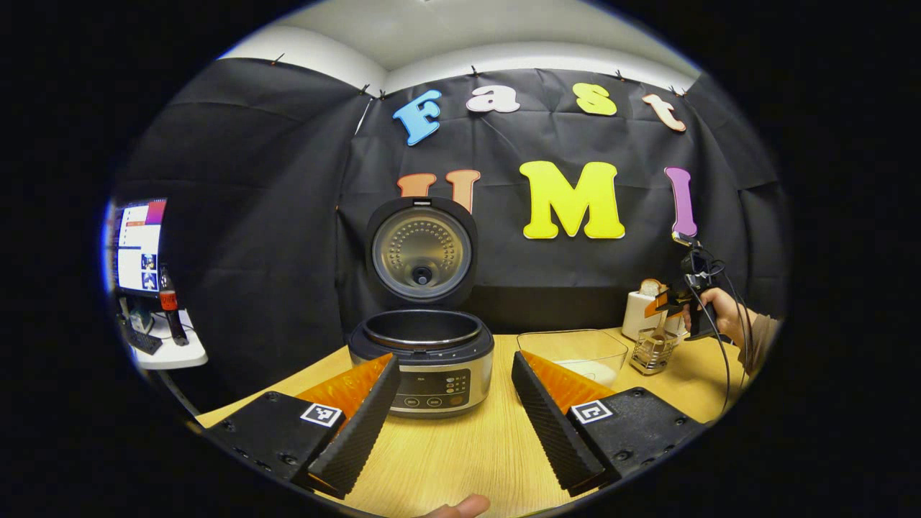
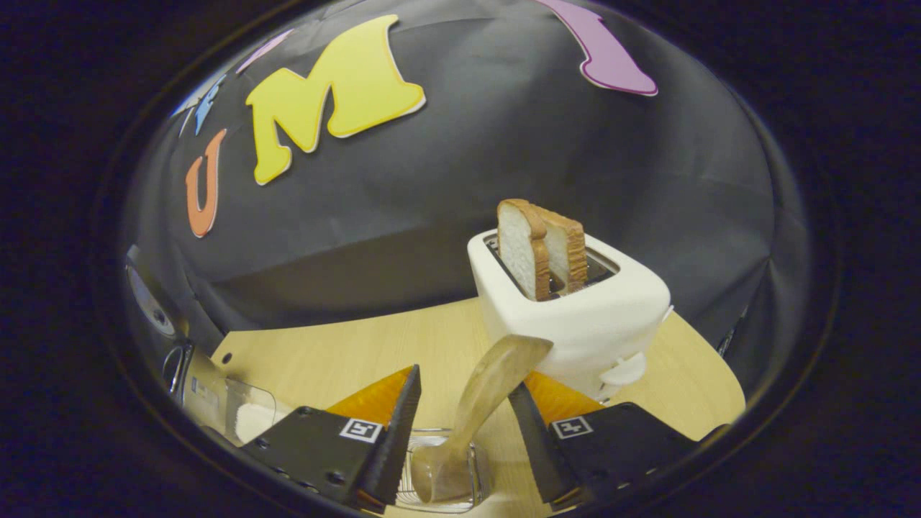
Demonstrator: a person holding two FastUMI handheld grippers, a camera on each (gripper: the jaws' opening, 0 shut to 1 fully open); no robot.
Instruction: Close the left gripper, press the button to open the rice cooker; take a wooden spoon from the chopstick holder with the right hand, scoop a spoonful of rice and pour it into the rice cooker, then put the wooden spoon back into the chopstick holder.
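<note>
Silver rice cooker (image 1: 422,363) stands lid-up at twelve o'clock beyond our spread, empty left gripper (image 1: 446,421), so we judge the step to be fetching the pale wooden spoon (image 2: 483,403), leaning in the clear glass chopstick holder (image 2: 440,471) between the right gripper (image 2: 460,424)'s parted fingers: close next, then lift.

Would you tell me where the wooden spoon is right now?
In the right gripper view, the wooden spoon stands in the chopstick holder, between the open right gripper fingers, before the toaster.
</note>
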